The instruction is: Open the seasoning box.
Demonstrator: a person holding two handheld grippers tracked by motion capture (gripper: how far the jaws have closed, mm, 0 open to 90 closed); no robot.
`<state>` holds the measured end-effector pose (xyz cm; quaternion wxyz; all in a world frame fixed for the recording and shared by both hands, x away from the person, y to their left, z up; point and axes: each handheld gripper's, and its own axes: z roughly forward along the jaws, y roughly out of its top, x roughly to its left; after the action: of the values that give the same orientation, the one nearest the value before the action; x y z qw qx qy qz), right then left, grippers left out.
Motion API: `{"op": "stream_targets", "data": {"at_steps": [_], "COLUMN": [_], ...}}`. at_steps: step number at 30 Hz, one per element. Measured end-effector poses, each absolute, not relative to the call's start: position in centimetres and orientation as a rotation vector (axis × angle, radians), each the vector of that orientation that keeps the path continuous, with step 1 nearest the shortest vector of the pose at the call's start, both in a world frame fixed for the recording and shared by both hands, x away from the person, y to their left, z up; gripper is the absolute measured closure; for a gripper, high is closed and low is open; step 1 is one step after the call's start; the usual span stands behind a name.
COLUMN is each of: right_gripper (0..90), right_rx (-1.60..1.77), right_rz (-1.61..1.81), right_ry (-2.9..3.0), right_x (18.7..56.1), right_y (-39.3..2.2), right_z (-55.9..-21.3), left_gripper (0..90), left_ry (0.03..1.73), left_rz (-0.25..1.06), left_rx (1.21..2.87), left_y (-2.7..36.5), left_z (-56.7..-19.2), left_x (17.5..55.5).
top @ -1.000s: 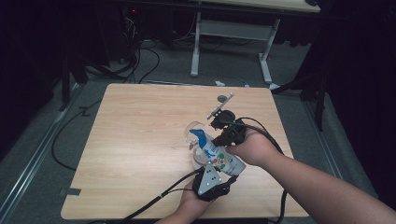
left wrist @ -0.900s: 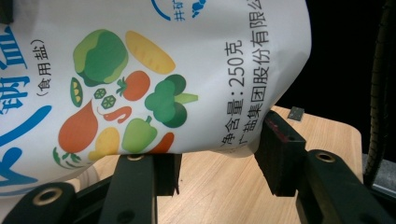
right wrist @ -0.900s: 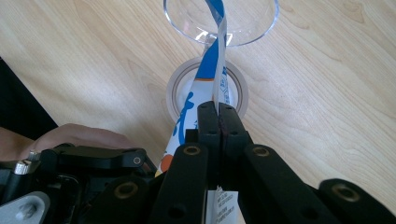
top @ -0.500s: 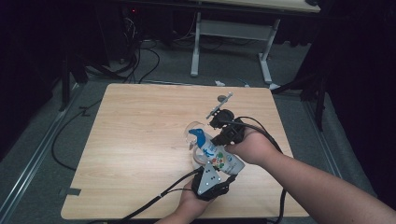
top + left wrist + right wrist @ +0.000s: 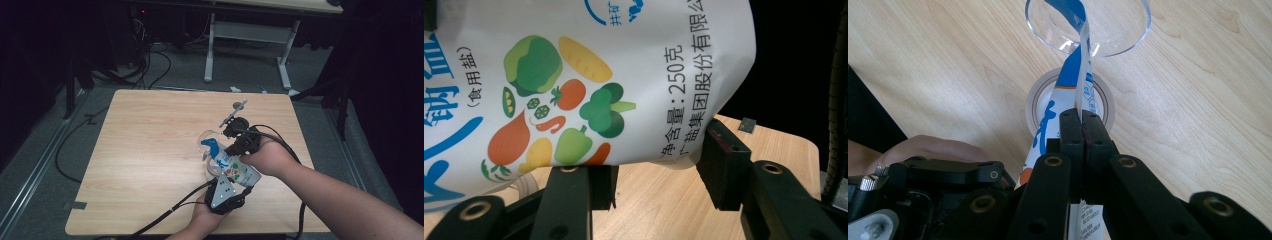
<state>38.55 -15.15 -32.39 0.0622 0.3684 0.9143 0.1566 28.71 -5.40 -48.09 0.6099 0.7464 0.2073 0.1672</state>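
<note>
My left claw (image 5: 223,181) grips the fat lower body of the salt bag (image 5: 231,167) from beneath, jaws pressed on either side of it, so the weight is carried while the bag tilts. My right claw (image 5: 1081,131) is clenched flat on the thin top edge of the same bag, just ahead of my left claw, evidently to steer the mouth. Directly beyond the right claw's tips stands a clear glass (image 5: 1088,22) on the bench (image 5: 150,145), the bag's blue-and-white tip (image 5: 1070,10) reaching over its rim; I judge this a pouring posture. The print in the left gripper view reads "250克" and "食用盐", beside vegetable drawings.
</note>
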Motion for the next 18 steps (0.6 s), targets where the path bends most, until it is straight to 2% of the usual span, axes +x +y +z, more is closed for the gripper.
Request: {"op": "stream_targets", "data": {"at_steps": [18], "right_gripper": [90.0], "right_rx": [1.117], "right_rz": [0.486], "right_ry": [2.755], "right_x": [38.37], "right_y": [-15.28], "right_z": [-32.22], "left_gripper": [54.8], "left_ry": [0.472], "left_rz": [0.385], "left_rx": [1.723], "left_y": [-5.54], "left_z": [-47.81], "left_x": [28.6]}}
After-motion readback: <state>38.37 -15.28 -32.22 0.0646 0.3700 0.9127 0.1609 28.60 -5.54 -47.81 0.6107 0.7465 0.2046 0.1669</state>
